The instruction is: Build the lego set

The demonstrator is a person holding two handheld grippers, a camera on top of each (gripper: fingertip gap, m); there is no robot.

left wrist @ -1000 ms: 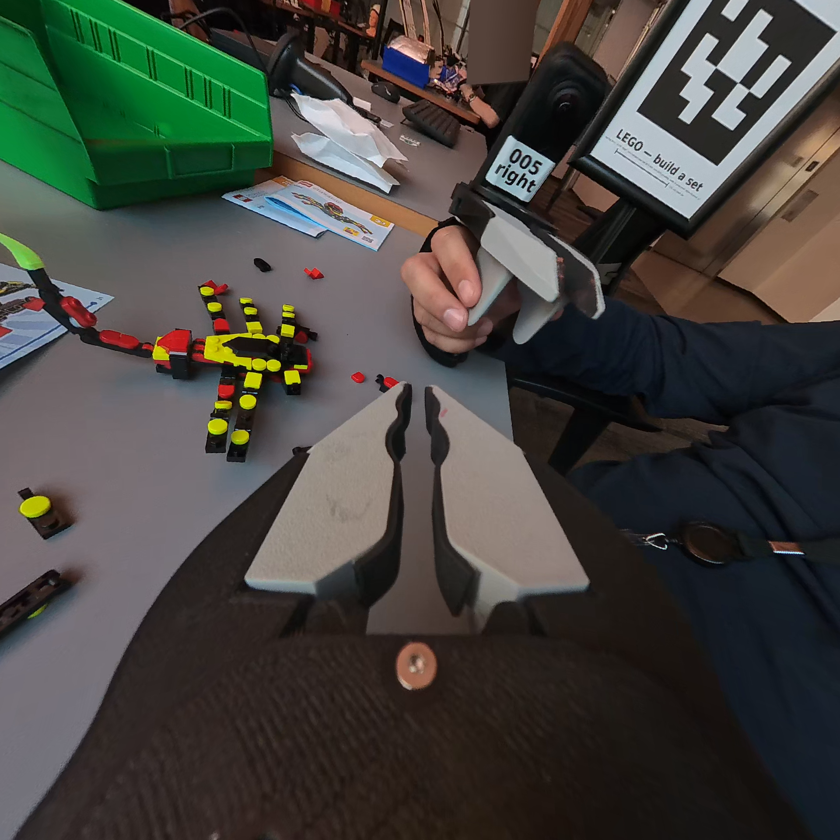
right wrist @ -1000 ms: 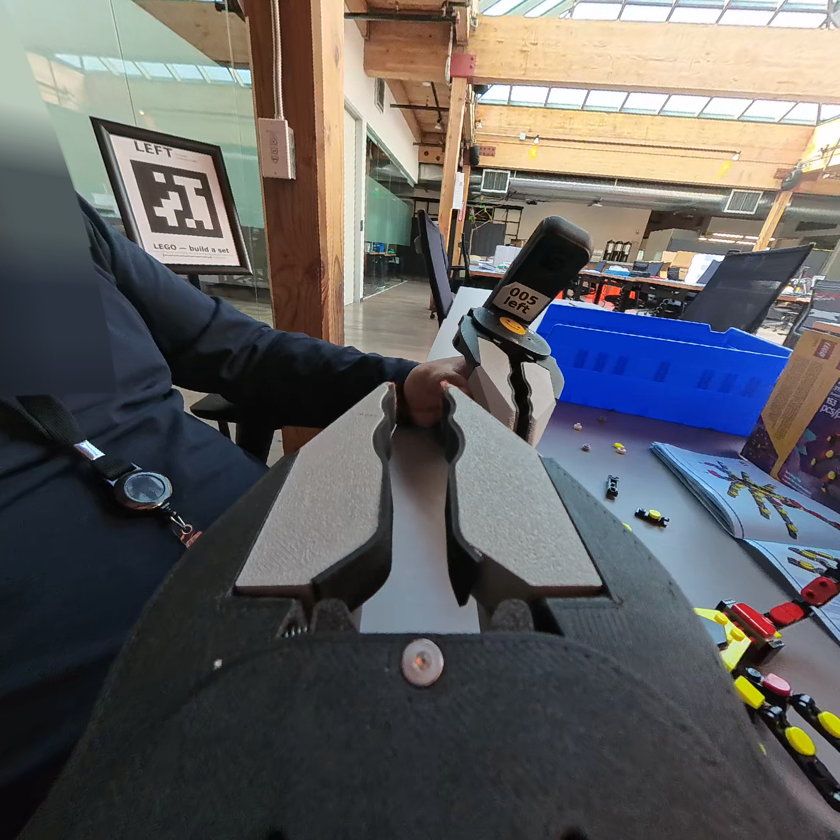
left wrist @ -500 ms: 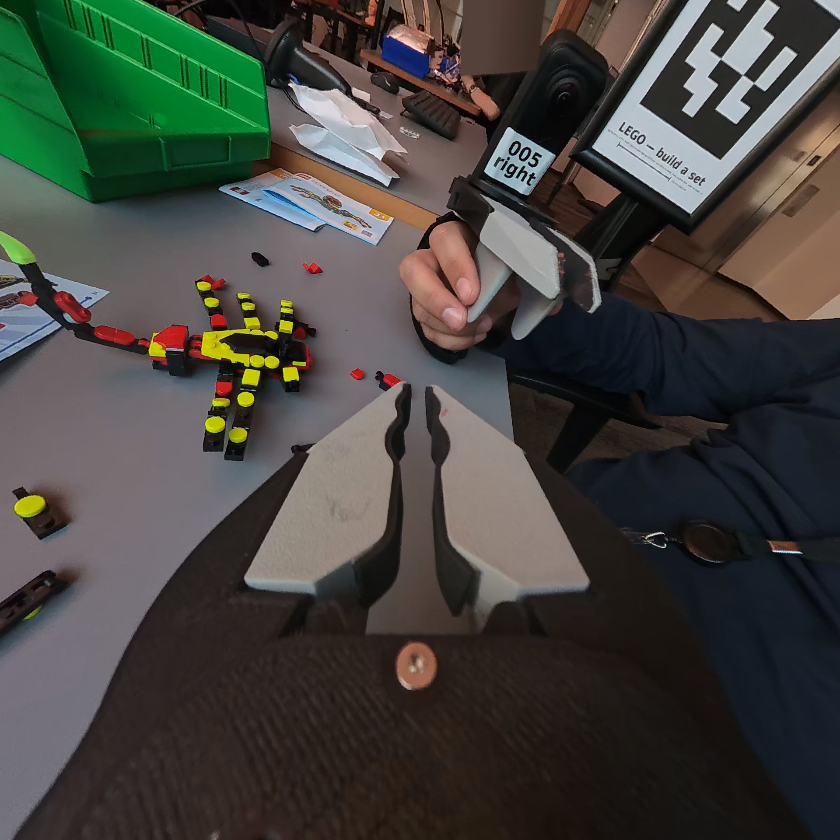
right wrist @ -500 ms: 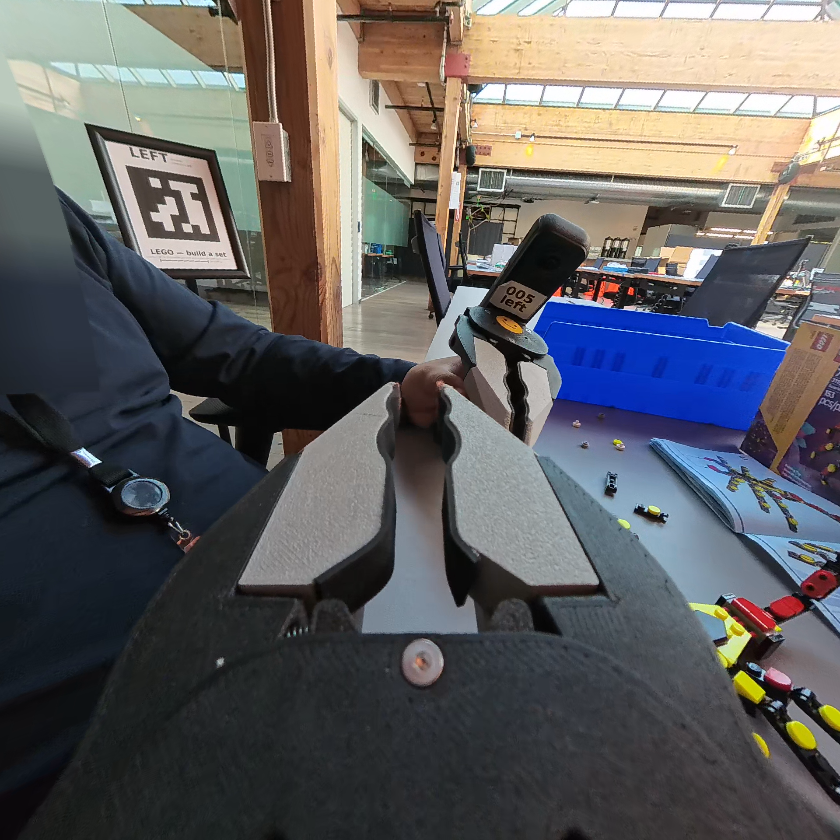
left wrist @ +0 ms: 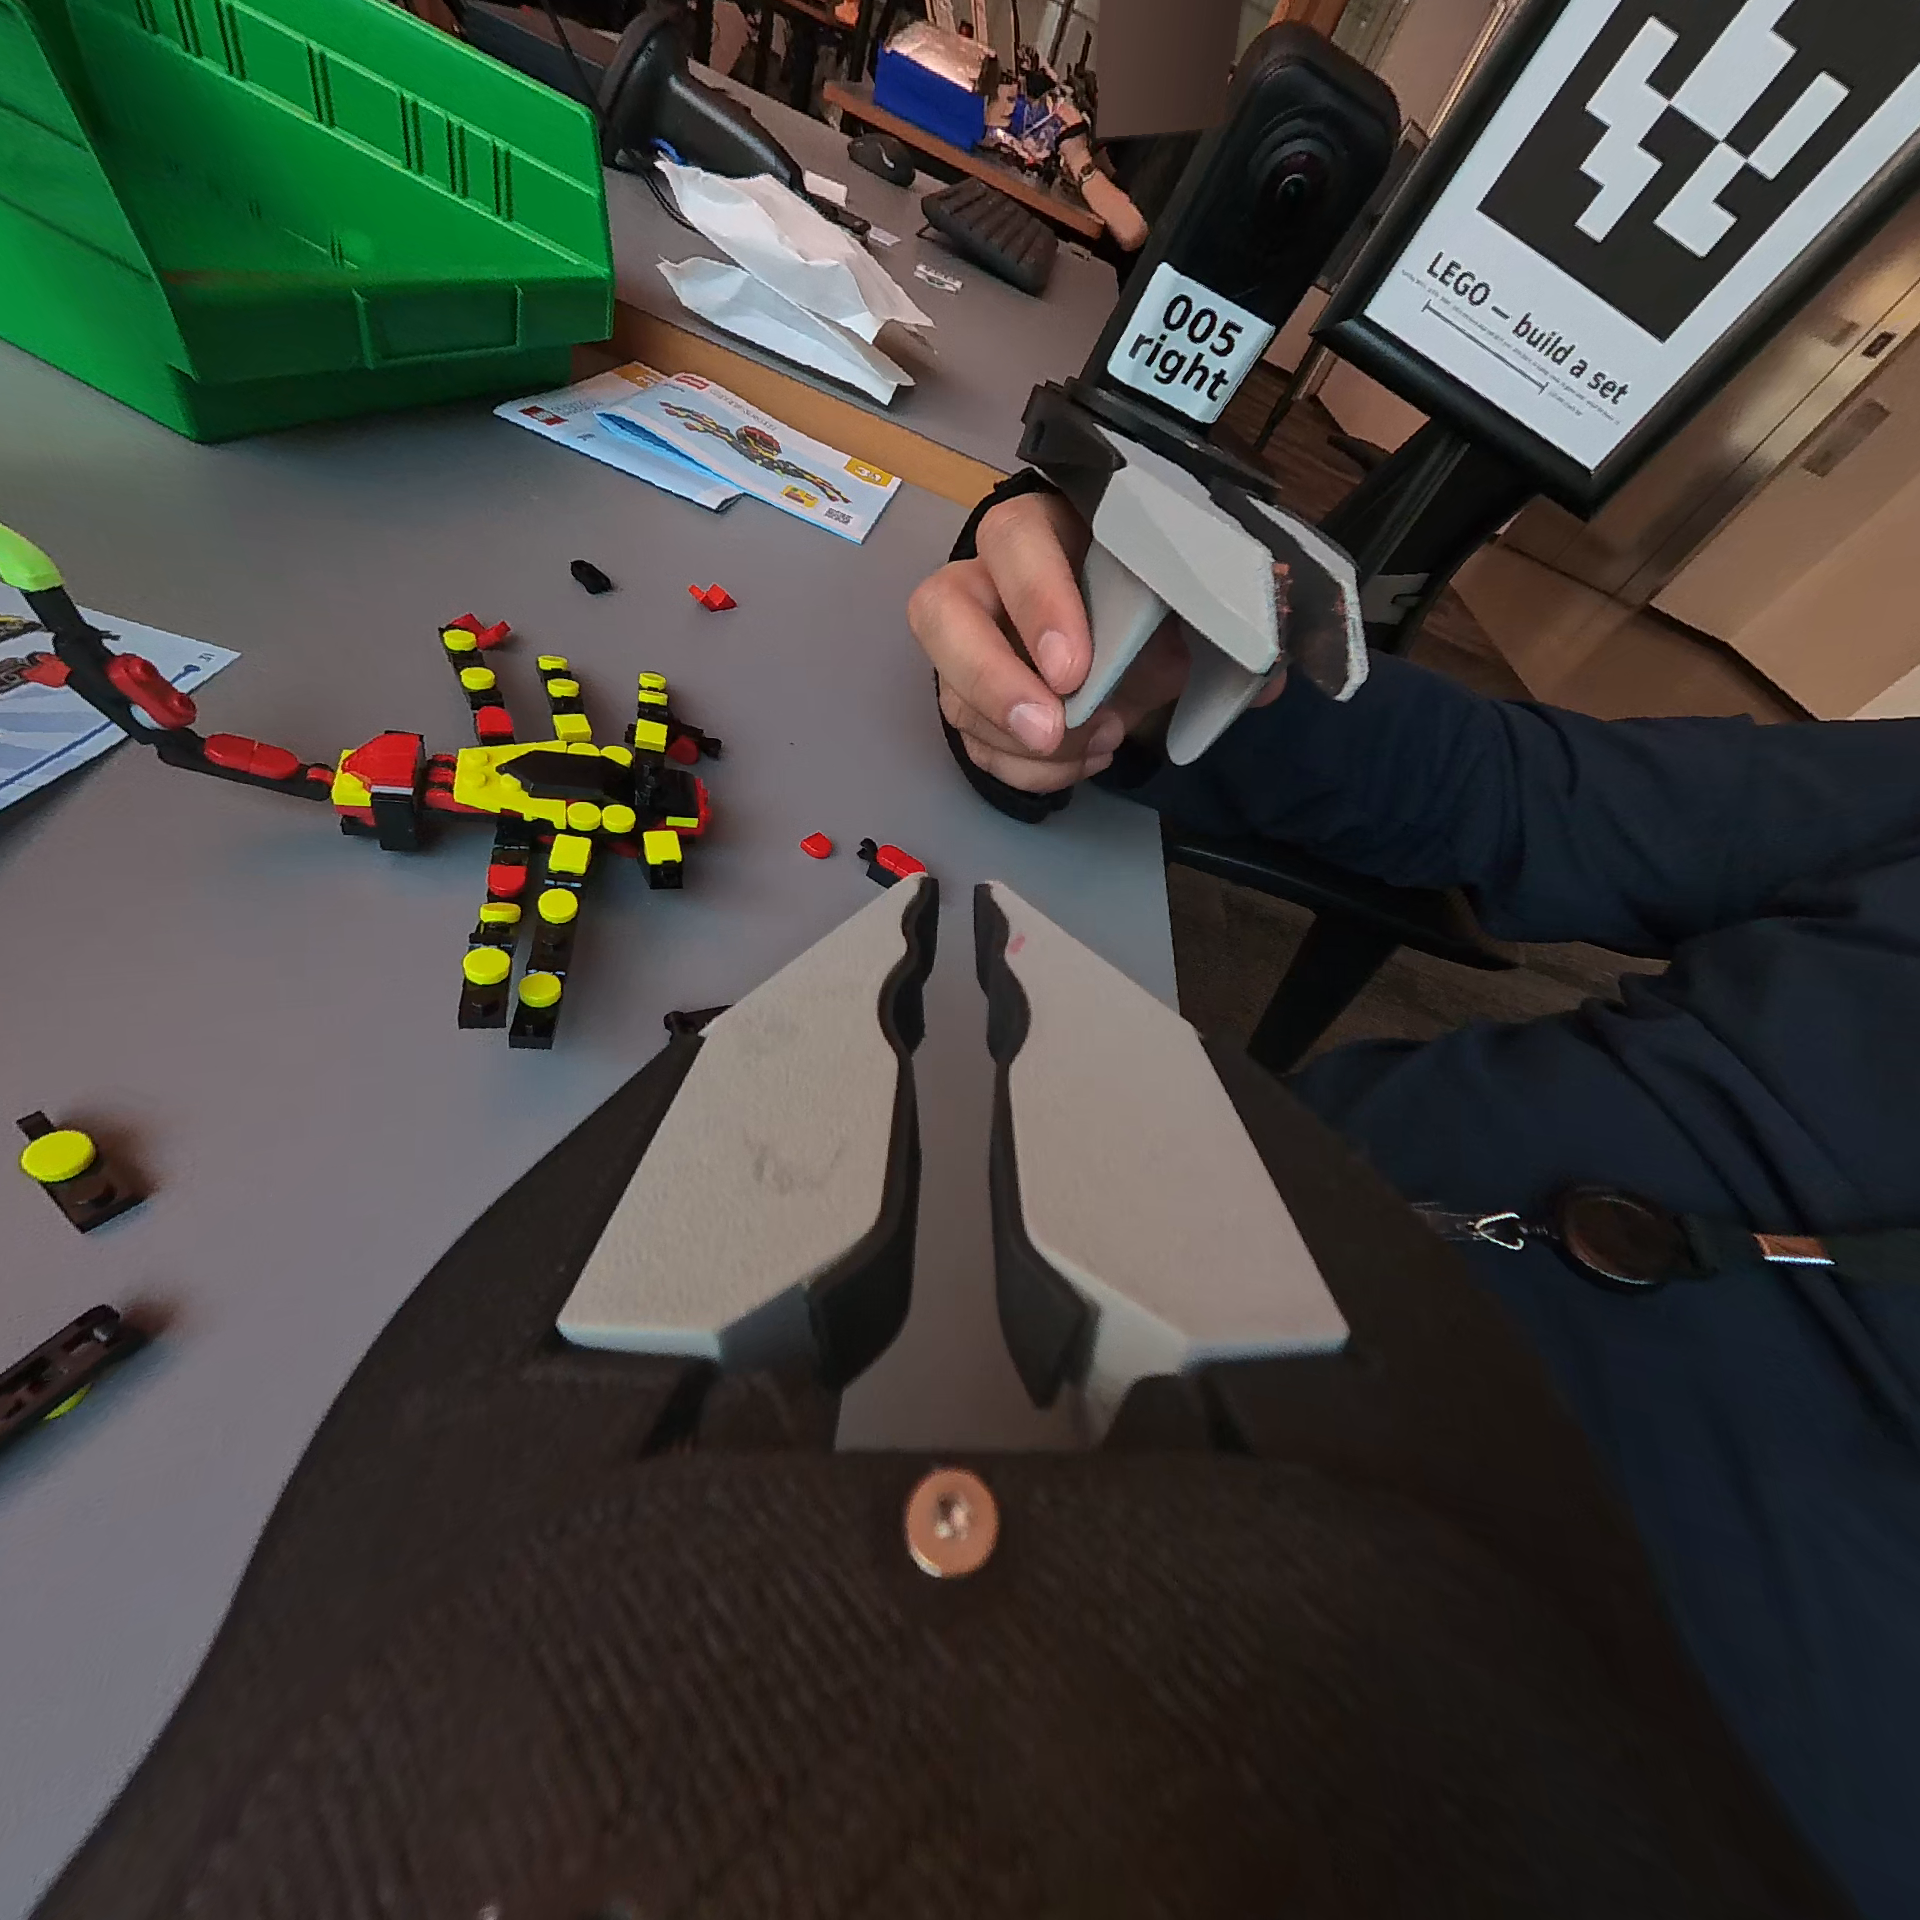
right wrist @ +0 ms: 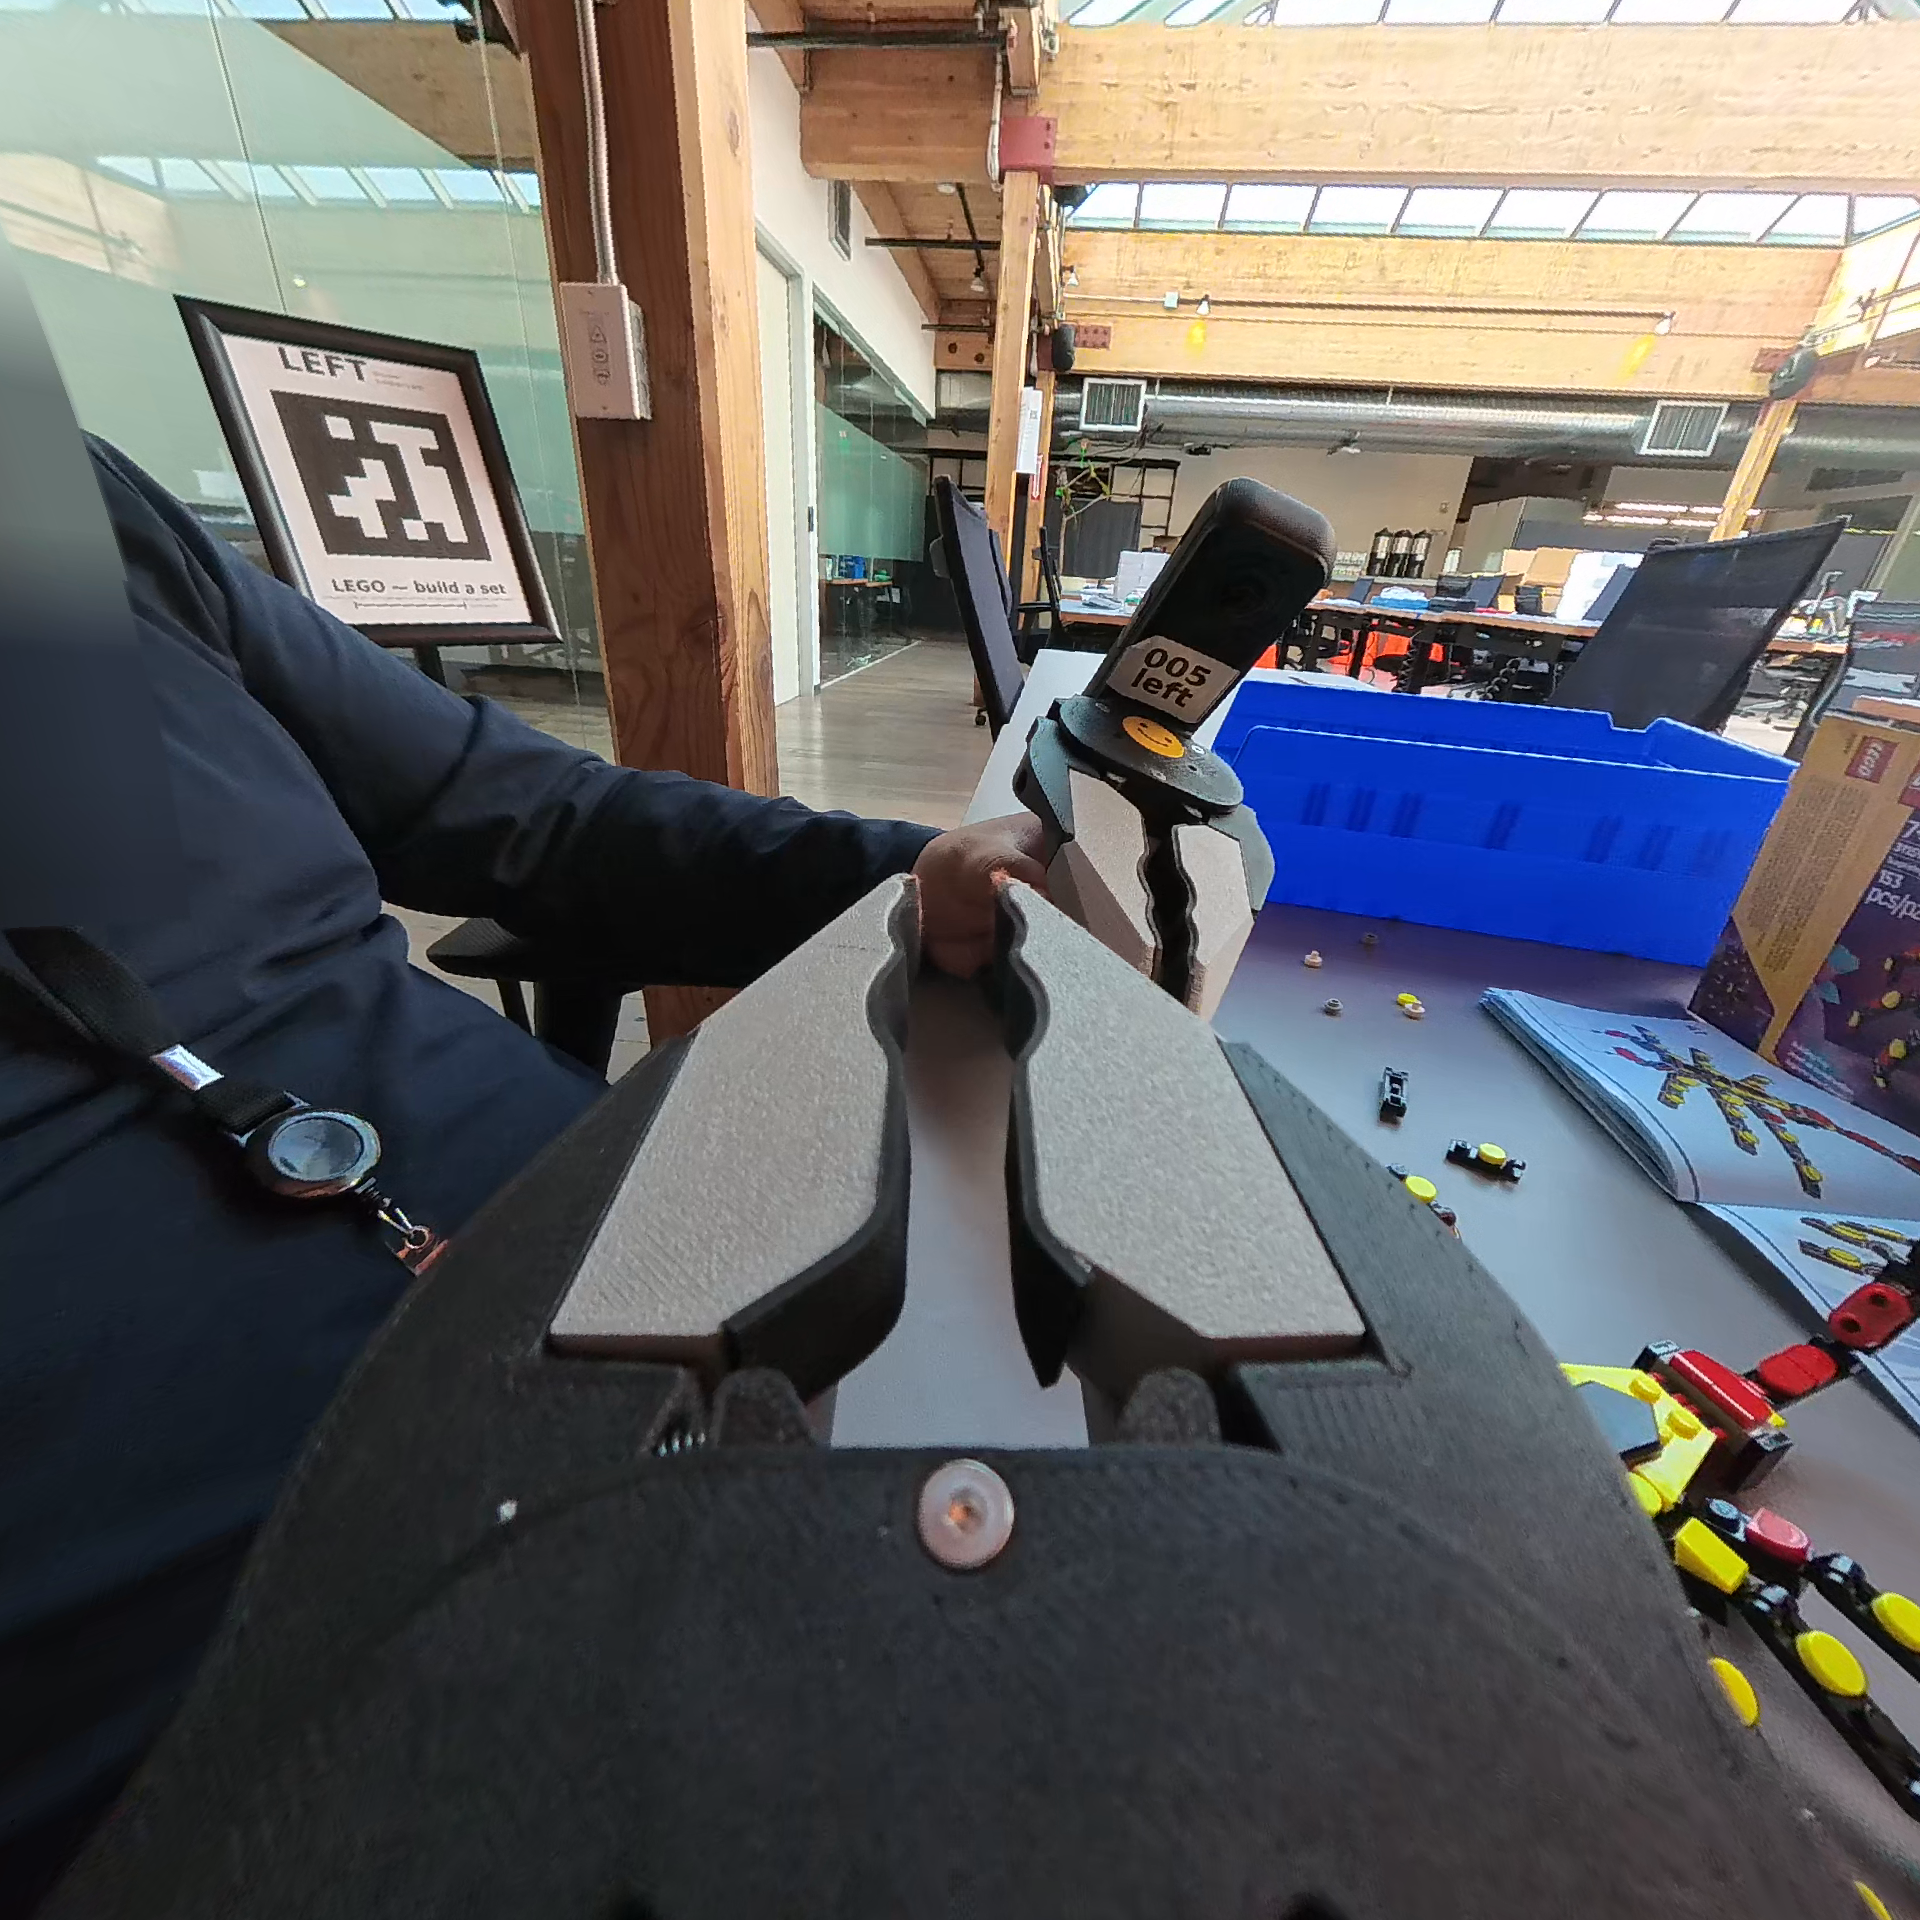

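A red, yellow and black LEGO model [left wrist: 520, 779] with several legs and a long tail lies on the grey table [left wrist: 260, 1039]; part of it shows at the lower right of the right wrist view [right wrist: 1704, 1455]. My left gripper [left wrist: 956, 894] is above the table's near edge, right of the model, its jaws nearly together and empty. Two small red loose pieces [left wrist: 816, 844] [left wrist: 894, 860] lie just beyond its tips. My right gripper [right wrist: 956, 899] is held off the table edge, facing the left gripper [right wrist: 1164, 883], with a narrow gap and nothing in it. It also shows in the left wrist view [left wrist: 1195, 665].
A green bin [left wrist: 291, 208] stands at the far left and a blue bin [right wrist: 1507, 810] at the back. Instruction booklets [left wrist: 727, 447] [right wrist: 1662, 1081] and a set box [right wrist: 1849, 914] lie around. Loose pieces [left wrist: 62, 1164] [right wrist: 1486, 1158] are scattered. The person's dark sleeve [left wrist: 1558, 810] is to the right. There is about 8 cm between the tips of the two grippers.
The right gripper's jaws have closed from a wider gap to a narrow one. Both grippers have barely shifted; the model and pieces have not moved.
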